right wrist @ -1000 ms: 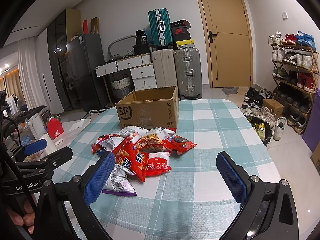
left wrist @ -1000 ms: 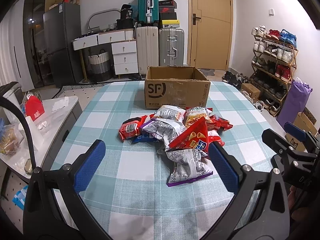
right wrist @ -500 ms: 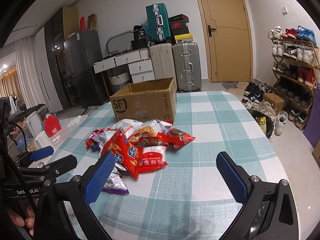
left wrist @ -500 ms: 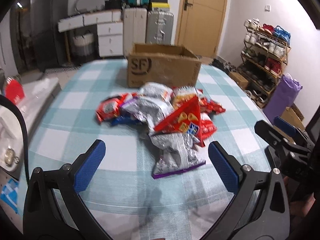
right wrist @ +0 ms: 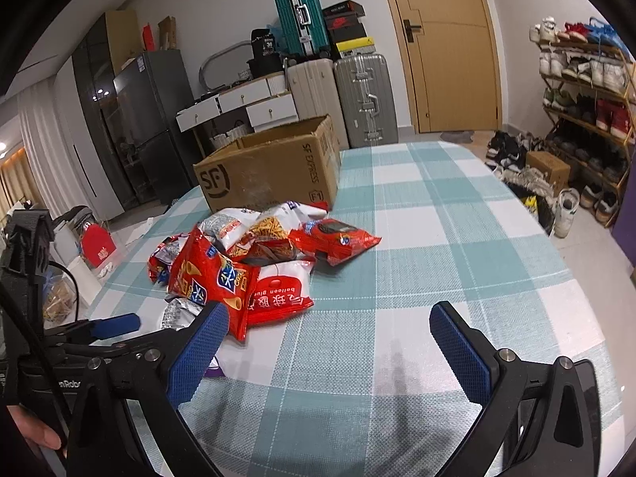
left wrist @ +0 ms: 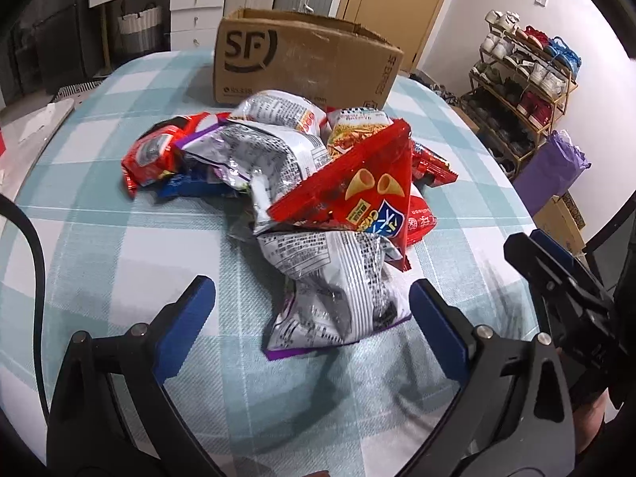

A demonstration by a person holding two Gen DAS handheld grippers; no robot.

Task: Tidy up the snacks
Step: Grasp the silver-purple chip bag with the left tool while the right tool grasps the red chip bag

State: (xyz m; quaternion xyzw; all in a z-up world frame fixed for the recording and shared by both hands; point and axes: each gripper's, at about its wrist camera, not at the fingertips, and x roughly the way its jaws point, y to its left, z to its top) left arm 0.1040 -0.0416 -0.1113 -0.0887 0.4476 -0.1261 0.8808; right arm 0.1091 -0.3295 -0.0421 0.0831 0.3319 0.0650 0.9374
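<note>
Silver bag (left wrist: 338,298), the nearest of the snack pile (left wrist: 294,183), lies straight ahead of the left tongs (left wrist: 310,310), its near end reaching between their wide, empty fingers, which have just been closing a little and do not press on it. Its long axis runs away from the tongs toward the box (left wrist: 302,63) at the tabletop's (left wrist: 111,262) far edge. It is crinkled foil with black print and a purple hem, partly under a red cone-snack bag (left wrist: 357,187). The right tongs (right wrist: 326,338) gape empty over bare cloth beside the pile; the left is nearer, I judge.
</note>
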